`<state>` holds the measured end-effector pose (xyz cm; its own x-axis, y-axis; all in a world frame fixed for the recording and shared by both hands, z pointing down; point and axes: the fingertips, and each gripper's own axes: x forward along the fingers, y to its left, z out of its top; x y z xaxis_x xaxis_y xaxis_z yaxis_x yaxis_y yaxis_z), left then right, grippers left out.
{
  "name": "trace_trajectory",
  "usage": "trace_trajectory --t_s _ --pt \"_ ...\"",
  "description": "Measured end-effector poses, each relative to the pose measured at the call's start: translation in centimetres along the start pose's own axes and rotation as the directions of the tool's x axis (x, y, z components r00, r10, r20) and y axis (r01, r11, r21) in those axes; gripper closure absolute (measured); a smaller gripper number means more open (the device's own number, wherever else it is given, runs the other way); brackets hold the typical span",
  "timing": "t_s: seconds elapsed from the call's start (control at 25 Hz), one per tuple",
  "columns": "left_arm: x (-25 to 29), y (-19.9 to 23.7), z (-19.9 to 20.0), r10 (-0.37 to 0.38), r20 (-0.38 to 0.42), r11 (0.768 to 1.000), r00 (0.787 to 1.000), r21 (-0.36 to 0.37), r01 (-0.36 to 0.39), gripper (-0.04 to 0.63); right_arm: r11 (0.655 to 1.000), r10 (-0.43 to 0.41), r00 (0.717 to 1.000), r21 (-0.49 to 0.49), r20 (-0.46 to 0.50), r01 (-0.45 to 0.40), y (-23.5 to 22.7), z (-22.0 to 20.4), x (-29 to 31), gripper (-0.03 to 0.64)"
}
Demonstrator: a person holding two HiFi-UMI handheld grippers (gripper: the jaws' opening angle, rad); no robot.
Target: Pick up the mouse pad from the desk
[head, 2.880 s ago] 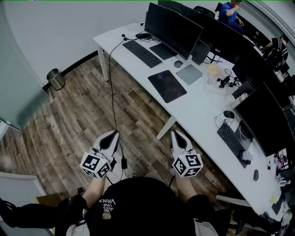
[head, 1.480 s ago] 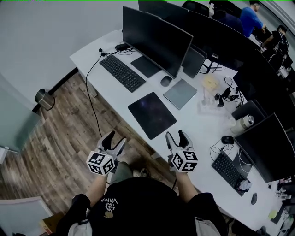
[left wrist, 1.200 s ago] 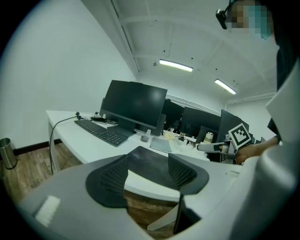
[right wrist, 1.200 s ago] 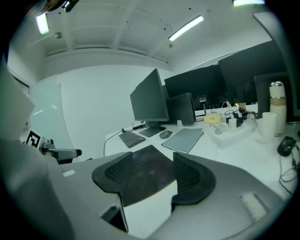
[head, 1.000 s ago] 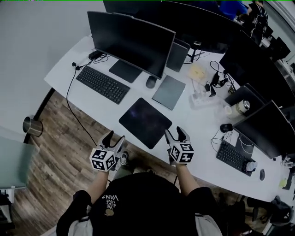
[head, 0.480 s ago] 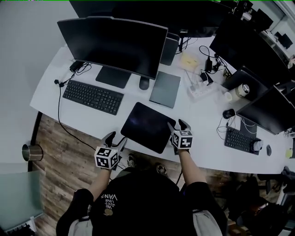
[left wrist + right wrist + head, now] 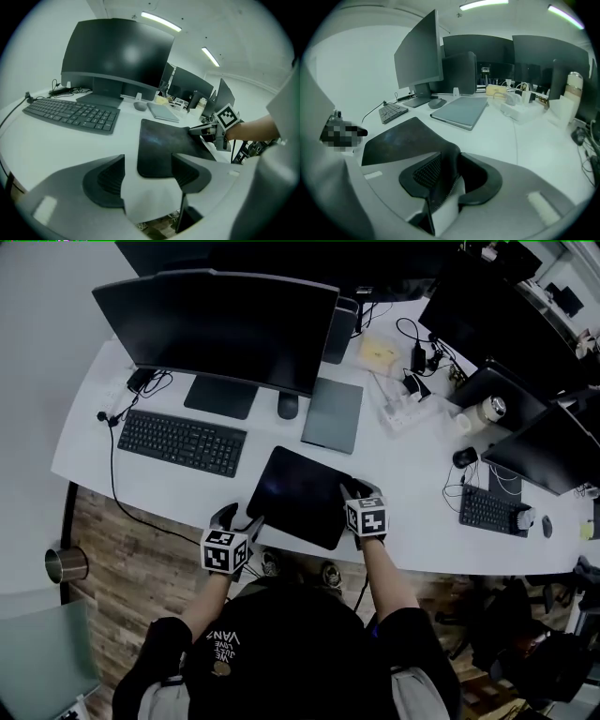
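Observation:
The dark mouse pad (image 7: 295, 491) lies on the white desk (image 7: 412, 488) in front of the monitor. My right gripper (image 7: 360, 491) is at the pad's right edge. In the right gripper view that edge (image 7: 449, 161) curls up between the closing jaws of my right gripper (image 7: 451, 159), and the pads pinch it. My left gripper (image 7: 238, 520) hovers at the pad's near left corner, its jaws opening. In the left gripper view the pad (image 7: 164, 140) lies just ahead of my left gripper (image 7: 148, 161), with only bare desk between the pads. The right gripper (image 7: 211, 132) shows there too.
A keyboard (image 7: 183, 442) lies left of the pad, with a monitor (image 7: 220, 324) behind it. A mouse (image 7: 288, 406) and a grey slab (image 7: 333, 415) sit beyond the pad. A power strip (image 7: 405, 412), cables and more monitors fill the right. A metal bin (image 7: 64, 563) stands on the floor.
Both grippers have come forward and down to the pad. The right one has reached its right edge and narrowed on it. The left one now sits at the near left corner.

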<state>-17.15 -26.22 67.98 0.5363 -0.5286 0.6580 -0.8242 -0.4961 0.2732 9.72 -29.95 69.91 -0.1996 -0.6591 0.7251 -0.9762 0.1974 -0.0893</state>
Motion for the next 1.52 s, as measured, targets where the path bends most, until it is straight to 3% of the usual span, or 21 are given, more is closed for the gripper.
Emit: trace_trajectory --t_s 0.2,0.44,0.72,1.0,1.16,1.36,1.52 --pt "0.7 -0.5 -0.3 0.004 -0.044 1.000 0.999 -0.007 -0.005 0.305 1.000 0.012 1.000 -0.003 0.014 -0.012 1.0 0.3 -0.5 0.561" --pt "1.6 -0.4 -0.8 0.043 -0.092 0.999 0.995 -0.025 -0.046 0.305 1.000 0.011 0.999 -0.005 0.046 -0.011 1.8 0.7 -1.2 0.569" --pt "2.5 -1.0 -0.5 0.069 -0.100 0.997 0.993 -0.018 -0.071 0.305 0.999 0.035 0.997 -0.012 0.066 -0.034 2.6 1.0 -1.8 0.569" --pt "3.0 -1.8 -0.4 0.102 -0.095 0.992 0.990 -0.060 -0.108 0.310 0.997 0.073 0.994 -0.027 0.076 -0.071 3.4 1.1 -2.2 0.571" --pt "3.5 -2.7 -0.7 0.093 -0.122 0.995 0.988 -0.024 -0.097 0.408 0.995 0.089 0.993 -0.042 0.079 -0.086 3.9 1.2 -2.4 0.571" --pt "3.2 -3.4 -0.5 0.052 -0.105 0.994 0.993 -0.095 -0.062 0.470 0.993 0.103 0.991 -0.062 0.087 -0.098 3.8 1.5 -3.1 0.571" --pt "2.4 -3.7 0.6 0.060 -0.056 0.992 0.997 -0.109 -0.065 0.510 0.992 0.107 0.989 -0.082 0.097 -0.100 3.5 1.8 -4.0 0.571"
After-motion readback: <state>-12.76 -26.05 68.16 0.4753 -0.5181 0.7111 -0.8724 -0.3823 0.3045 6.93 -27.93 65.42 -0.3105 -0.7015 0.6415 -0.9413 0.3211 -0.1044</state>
